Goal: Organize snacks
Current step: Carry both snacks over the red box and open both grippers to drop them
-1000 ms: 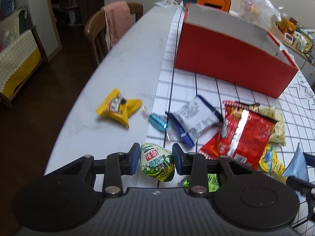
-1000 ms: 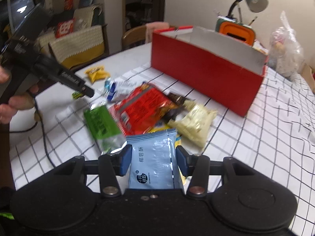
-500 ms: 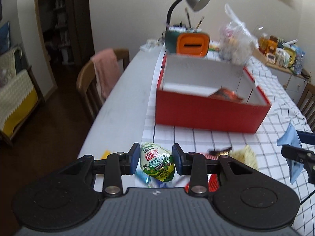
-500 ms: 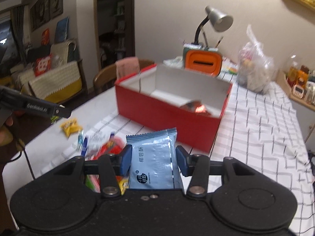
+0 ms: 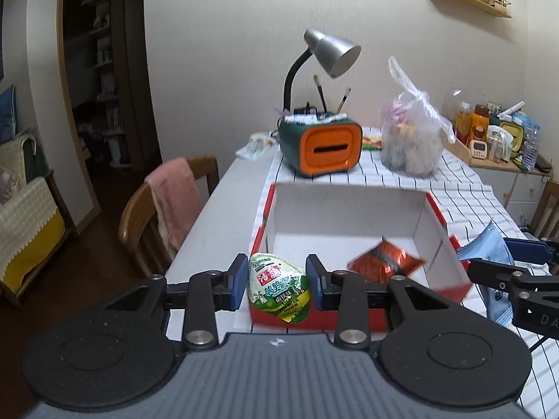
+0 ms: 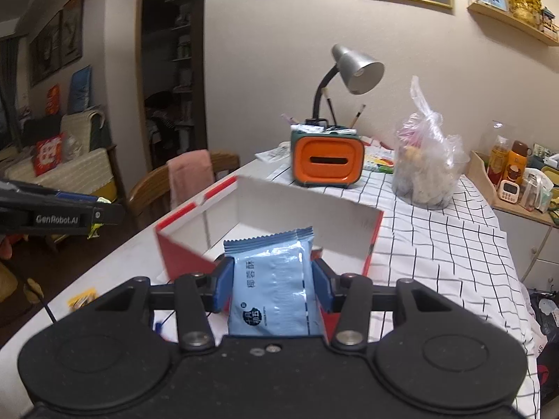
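My left gripper [image 5: 277,284] is shut on a green and white egg-shaped snack pack [image 5: 279,289], held above the near wall of the red box [image 5: 353,209]. An orange-red packet [image 5: 384,262] lies inside the box on its white floor. My right gripper [image 6: 271,288] is shut on a light blue snack packet [image 6: 272,286], upright between the pads, just before the box's [image 6: 374,241] near corner. In the left wrist view the right gripper with the blue packet [image 5: 489,255] shows at the right edge. The left gripper's body [image 6: 59,218] shows at the left of the right wrist view.
Behind the box stand an orange and green pen holder [image 5: 321,146] with a grey desk lamp [image 5: 332,52] and a clear plastic bag [image 5: 412,139] of food. A wooden chair [image 5: 157,216] with a pink towel is left of the table. A yellow snack [image 6: 82,296] lies on the table.
Both grippers have risen from the snack pile and moved toward the red box, each keeping its packet. The box's inside has come into view and the pile has dropped out of sight.
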`<state>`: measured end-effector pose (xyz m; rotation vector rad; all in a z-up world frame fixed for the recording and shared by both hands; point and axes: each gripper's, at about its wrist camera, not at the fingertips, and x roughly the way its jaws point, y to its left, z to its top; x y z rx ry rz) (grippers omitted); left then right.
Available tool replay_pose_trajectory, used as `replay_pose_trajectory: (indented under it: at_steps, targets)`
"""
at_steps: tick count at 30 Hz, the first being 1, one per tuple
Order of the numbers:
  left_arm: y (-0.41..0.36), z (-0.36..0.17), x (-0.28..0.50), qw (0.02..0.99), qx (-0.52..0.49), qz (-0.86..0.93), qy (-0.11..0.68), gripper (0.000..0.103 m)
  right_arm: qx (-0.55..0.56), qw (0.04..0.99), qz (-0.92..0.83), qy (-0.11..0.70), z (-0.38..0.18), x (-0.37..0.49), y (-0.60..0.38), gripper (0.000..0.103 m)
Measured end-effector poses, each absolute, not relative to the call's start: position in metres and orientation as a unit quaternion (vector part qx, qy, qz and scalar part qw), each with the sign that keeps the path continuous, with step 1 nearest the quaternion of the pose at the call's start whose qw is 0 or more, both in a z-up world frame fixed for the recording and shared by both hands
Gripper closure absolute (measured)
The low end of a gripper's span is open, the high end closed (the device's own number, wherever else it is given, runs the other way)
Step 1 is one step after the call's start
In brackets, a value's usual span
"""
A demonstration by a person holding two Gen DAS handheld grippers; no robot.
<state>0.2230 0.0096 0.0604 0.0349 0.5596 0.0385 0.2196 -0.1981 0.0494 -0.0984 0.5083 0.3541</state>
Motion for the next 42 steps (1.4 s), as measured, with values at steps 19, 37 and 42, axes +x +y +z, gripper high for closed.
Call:
replay_pose_trajectory:
  at_steps: [19,37,42]
  targets:
    - [-0.028,0.024,0.321,0.952,0.062,0.012,0.300,0.067,-0.022,0.949,0.137,0.282,0.020,0.325,-0.207,0.056]
    - [-0.034,-0.036,0.357,0.924,0.075,-0.002,0.375,0.067,-0.047,0.929,0.146,0.336,-0.030,0.359,-0.185,0.056]
    - [-0.035,-0.041,0.356,0.922,0.081,-0.006,0.378,0.067,-0.058,0.927,0.147,0.339,-0.035,0.359,-0.182,0.055]
